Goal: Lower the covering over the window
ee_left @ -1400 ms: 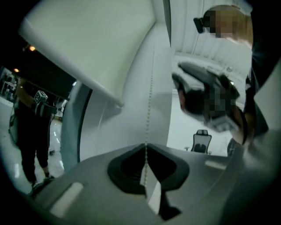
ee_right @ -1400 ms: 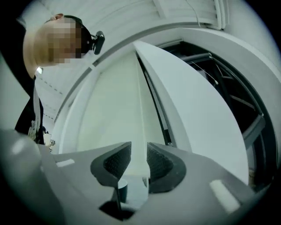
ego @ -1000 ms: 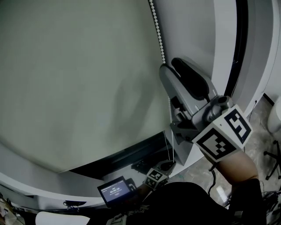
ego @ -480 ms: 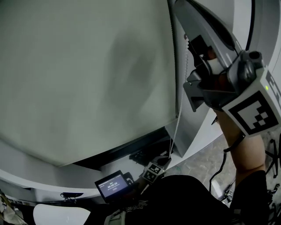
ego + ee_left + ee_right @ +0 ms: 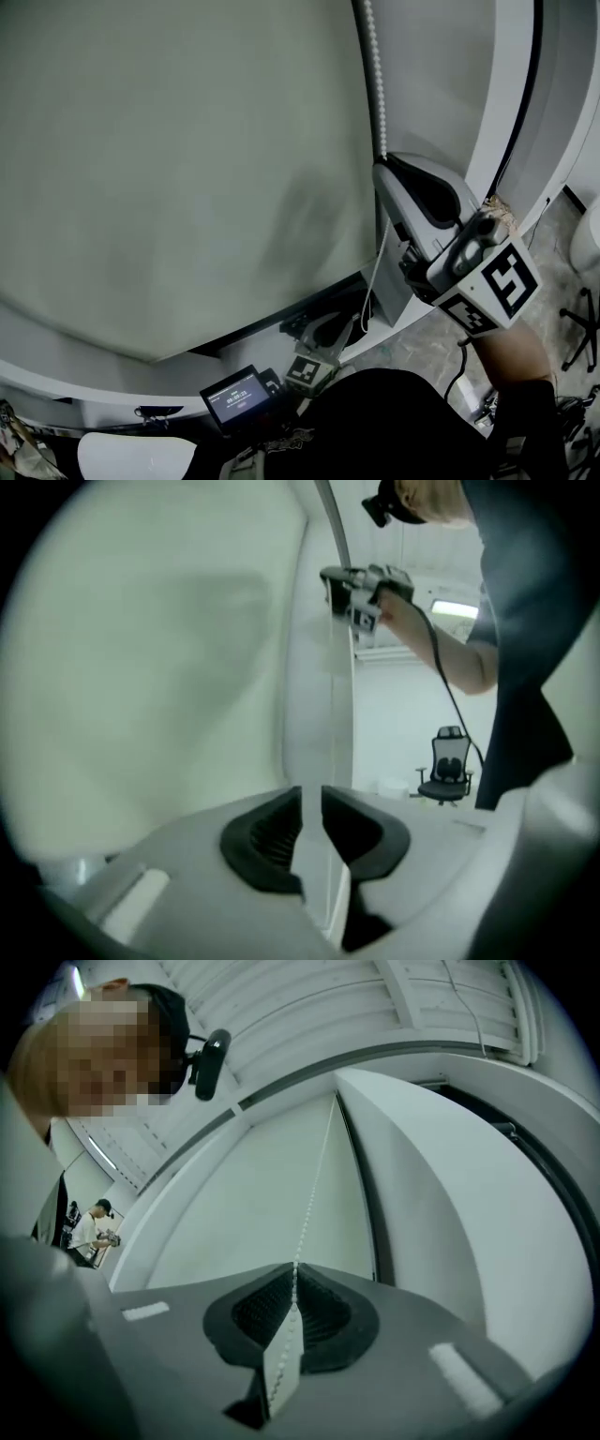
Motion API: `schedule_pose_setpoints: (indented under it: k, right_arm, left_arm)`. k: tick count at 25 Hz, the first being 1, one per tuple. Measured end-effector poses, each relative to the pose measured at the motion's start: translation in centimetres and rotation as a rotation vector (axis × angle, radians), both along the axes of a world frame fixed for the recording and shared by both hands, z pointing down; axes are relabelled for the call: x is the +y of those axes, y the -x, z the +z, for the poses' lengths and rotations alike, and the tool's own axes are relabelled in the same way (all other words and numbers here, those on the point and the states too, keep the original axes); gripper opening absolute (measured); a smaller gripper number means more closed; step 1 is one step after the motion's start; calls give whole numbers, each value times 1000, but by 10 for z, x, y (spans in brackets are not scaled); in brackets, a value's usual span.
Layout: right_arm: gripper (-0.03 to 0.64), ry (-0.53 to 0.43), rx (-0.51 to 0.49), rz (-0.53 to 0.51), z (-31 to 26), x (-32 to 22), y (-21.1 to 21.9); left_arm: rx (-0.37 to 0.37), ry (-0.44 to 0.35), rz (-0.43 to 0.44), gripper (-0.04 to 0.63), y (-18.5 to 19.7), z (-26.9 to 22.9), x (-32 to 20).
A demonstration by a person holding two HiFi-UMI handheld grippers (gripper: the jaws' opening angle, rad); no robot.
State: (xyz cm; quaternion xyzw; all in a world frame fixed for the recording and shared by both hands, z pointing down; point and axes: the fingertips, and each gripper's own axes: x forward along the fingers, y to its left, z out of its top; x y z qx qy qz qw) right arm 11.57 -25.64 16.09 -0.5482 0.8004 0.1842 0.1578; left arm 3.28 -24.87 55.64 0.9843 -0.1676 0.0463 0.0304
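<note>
The pale roller blind (image 5: pixel 169 159) covers most of the window; a dark strip of glass (image 5: pixel 309 314) shows under its lower edge. The white bead chain (image 5: pixel 377 75) hangs down the blind's right side. My right gripper (image 5: pixel 386 167) is shut on this chain, and the beads run up from its closed pads (image 5: pixel 293 1274). My left gripper (image 5: pixel 328 333) is lower on the same chain. Its jaws have just been opening and now stand slightly apart (image 5: pixel 312 799). The blurred chain passes through the gap without being pressed. The right gripper (image 5: pixel 361 588) shows above in the left gripper view.
The white curved window frame (image 5: pixel 506 112) rises at the right. A small lit screen (image 5: pixel 234 398) sits low by my body. An office chair (image 5: pixel 448 766) stands behind, and another person (image 5: pixel 94 1227) stands far off in the room.
The right gripper rose along the chain, closed on it, then came down with it. The left gripper moved up a little and its jaws parted.
</note>
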Motion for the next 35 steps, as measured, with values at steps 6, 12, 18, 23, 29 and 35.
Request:
schedule_pose_setpoints:
  k: [6, 12, 18, 23, 29, 35]
  right_arm:
    - [14, 174, 40, 53, 128, -5, 13]
    - [12, 435, 229, 148, 288, -16, 18]
    - [14, 721, 232, 127, 422, -13, 18]
    - [14, 820, 228, 79, 457, 6, 25]
    - [14, 825, 237, 45, 453, 6, 30]
    - [27, 926, 204, 40, 473, 25, 21]
  left_arm:
    - [252, -73, 40, 46, -12, -109, 1]
    - [474, 127, 130, 104, -54, -191, -27]
    - [524, -32, 220, 146, -81, -244, -8]
    - [546, -67, 196, 106, -93, -268, -13]
    - [552, -79, 243, 15, -100, -283, -13]
    - [461, -41, 238, 11, -94, -257, -23]
